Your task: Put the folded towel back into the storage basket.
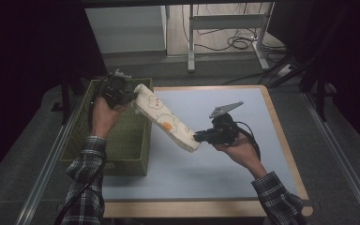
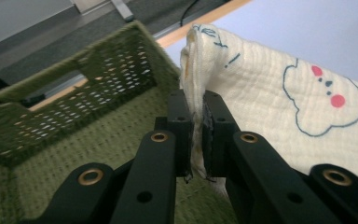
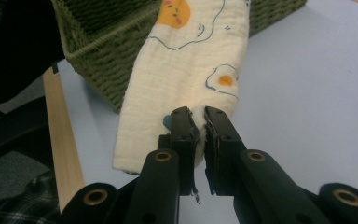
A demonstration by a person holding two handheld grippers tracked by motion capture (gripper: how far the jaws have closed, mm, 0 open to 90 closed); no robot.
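A folded cream cloth (image 1: 166, 123) printed with clouds and fried eggs hangs stretched between my two grippers, above the table's left part. My left gripper (image 1: 132, 97) is shut on one end of the cloth (image 2: 261, 93) over the rim of the green woven basket (image 1: 122, 140); the fabric is pinched between its black pads (image 2: 196, 133). My right gripper (image 1: 198, 138) is shut on the other end, lower and toward the table's middle. In the right gripper view the cloth (image 3: 182, 70) runs away from the jaws (image 3: 198, 122) toward the basket (image 3: 102, 51).
The basket (image 2: 74, 121) looks empty inside and stands at the left edge of the blue-topped table (image 1: 225, 164), which has a wooden border. A desk frame and cables (image 1: 234, 42) stand on the floor beyond the table.
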